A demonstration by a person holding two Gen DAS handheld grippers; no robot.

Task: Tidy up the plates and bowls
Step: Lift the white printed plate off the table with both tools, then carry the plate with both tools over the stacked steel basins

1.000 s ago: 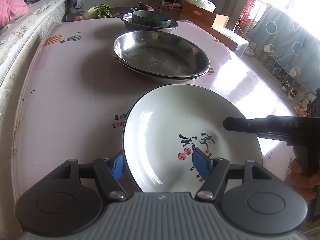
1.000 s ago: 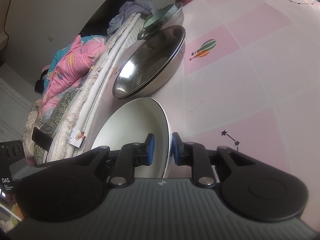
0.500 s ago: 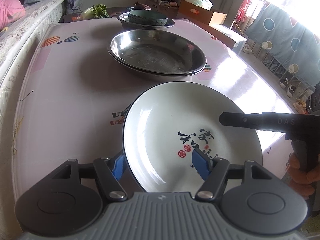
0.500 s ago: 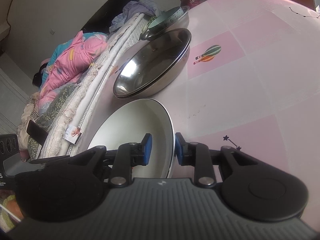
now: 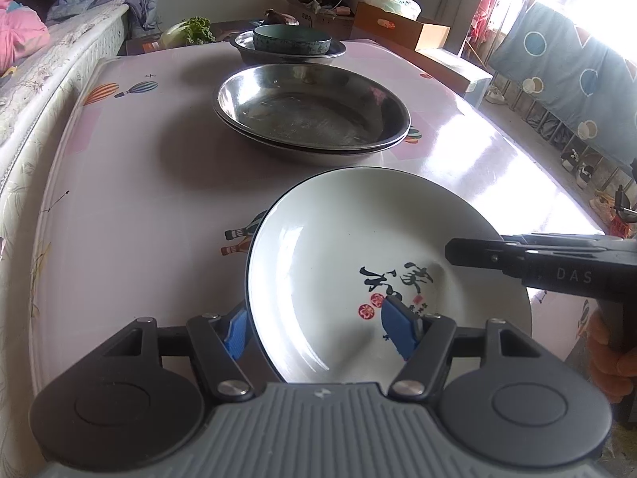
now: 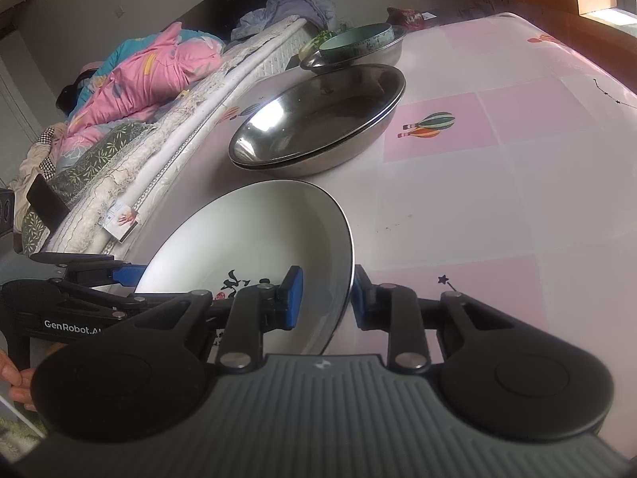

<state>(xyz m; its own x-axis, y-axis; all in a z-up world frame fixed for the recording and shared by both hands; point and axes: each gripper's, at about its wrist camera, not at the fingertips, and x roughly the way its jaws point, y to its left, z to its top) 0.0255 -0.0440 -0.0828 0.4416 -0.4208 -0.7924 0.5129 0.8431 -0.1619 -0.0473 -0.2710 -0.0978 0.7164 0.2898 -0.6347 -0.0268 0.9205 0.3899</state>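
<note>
A white plate (image 5: 358,263) with a dark rim and black brush lettering sits tilted between the fingers, while beyond the fingertips lie two nested steel pans (image 5: 314,115), then a green bowl (image 5: 292,40).

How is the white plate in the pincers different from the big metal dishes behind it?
The white plate is glazed, with dark brush writing and red stamps; the metal dishes are plain, shiny steel. The plate is one piece with both grippers at its rim; the dishes are two, nested, and nothing touches them. The dishes look deeper than the plate. Both are round, open side up, on the pink table.
</note>
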